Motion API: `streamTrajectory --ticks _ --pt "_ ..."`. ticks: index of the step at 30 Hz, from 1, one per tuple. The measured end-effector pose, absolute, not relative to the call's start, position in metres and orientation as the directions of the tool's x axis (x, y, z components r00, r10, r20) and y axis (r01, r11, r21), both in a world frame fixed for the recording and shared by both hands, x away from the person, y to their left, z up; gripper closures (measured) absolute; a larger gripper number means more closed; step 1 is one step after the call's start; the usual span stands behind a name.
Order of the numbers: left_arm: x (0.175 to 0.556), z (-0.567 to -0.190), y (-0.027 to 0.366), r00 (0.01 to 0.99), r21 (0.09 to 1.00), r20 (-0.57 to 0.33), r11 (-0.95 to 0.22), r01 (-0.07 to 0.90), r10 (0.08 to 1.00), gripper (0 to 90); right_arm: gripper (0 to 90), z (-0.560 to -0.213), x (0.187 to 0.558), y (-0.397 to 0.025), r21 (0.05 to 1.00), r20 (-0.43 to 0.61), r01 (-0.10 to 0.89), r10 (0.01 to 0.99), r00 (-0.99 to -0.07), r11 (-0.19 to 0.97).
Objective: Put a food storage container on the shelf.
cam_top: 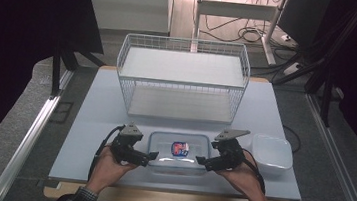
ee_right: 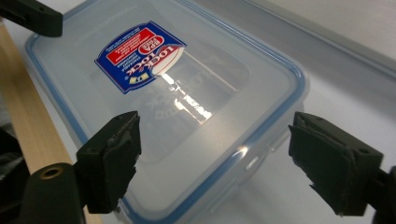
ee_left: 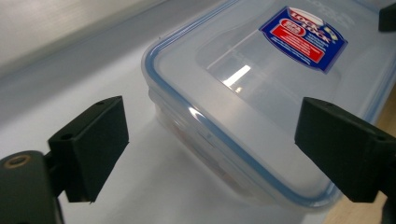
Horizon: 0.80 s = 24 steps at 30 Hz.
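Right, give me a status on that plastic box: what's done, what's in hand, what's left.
Done: the lid with its blue label sits on the box near the table's front edge. In hand: the left tool and right tool are open, one at each short end, gripping nothing. Left, probably: closing on the box. The wire rack and the small tub hold nothing.

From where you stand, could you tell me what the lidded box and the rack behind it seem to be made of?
The lidded box looks like clear glossy plastic: light glares off its lid and the table shows through; the blue rim band is probably a rubbery seal. The rack looks like white-coated metal wire, judging by its thin grid walls, with flat white shelves.
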<state>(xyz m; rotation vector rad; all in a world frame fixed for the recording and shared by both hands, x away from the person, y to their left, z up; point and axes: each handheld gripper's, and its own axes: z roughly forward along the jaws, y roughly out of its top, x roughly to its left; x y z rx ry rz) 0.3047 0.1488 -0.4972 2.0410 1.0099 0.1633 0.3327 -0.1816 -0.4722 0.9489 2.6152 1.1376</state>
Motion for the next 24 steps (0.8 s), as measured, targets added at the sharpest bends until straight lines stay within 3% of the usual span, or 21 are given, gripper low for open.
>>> streamTrajectory --ticks 3,7,11,18,24 --pt "0.309 -0.505 0.149 0.678 0.704 -0.332 -0.306 0.641 0.656 2.1 9.3 -0.478 0.341 -0.182 0.665 0.211 0.560 0.596 -0.775 0.493" --pt "0.312 -0.512 0.141 0.670 0.652 -0.429 -0.307 0.694 0.606 0.0 8.3 -0.482 0.345 -0.186 0.643 0.282 0.604 0.587 -0.759 0.471" --pt "0.314 -0.512 0.147 0.642 0.613 -0.496 -0.288 0.736 0.585 5.8 7.6 -0.489 0.348 -0.189 0.606 0.370 0.659 0.575 -0.730 0.446" --pt "0.304 -0.507 0.155 0.623 0.596 -0.514 -0.277 0.754 0.589 19.4 21.0 -0.484 0.341 -0.195 0.594 0.391 0.678 0.581 -0.714 0.433" --pt "0.291 -0.505 0.167 0.624 0.626 -0.533 -0.230 0.745 0.571 35.4 40.7 -0.479 0.333 -0.206 0.596 0.428 0.694 0.572 -0.700 0.404"
